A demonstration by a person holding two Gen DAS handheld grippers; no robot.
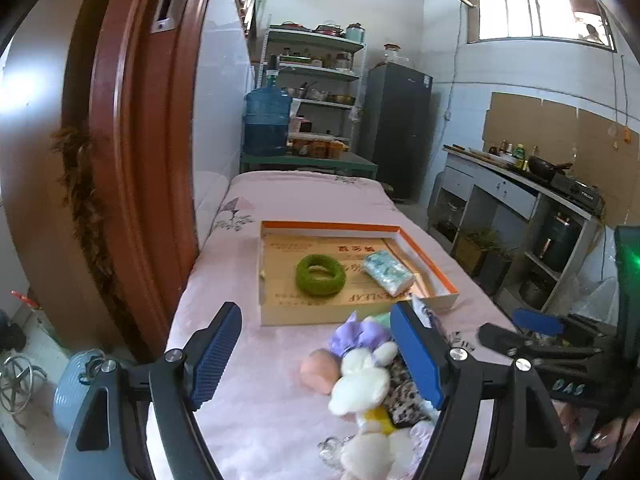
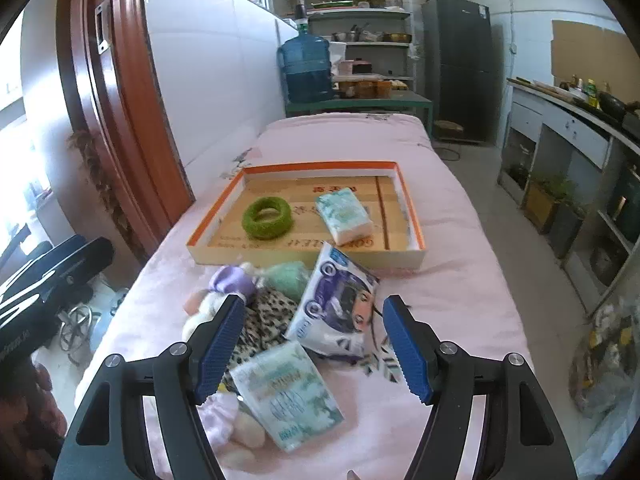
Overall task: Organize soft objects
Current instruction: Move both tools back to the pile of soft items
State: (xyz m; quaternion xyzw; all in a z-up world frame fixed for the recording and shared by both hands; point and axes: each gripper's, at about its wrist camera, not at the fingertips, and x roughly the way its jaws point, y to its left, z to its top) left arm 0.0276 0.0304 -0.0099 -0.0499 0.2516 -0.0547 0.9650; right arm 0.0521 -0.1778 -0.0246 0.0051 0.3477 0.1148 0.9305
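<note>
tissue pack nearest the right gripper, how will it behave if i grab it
The tissue pack looks soft and light, so it will probably squash under the pads. Its glossy film wrap may slip. It lies tilted on the leopard cloth, so a push could slide it off.

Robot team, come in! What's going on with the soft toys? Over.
Left hand-held gripper open, empty. Right hand-held gripper open, empty. Fuzzy green ring and tissue pack in orange-rimmed cardboard tray; plush pile waiting, path clear.

Home kitchen: dark fridge; left of it, shelves of pots and water jug; right of it, stove bench with wok.
</note>
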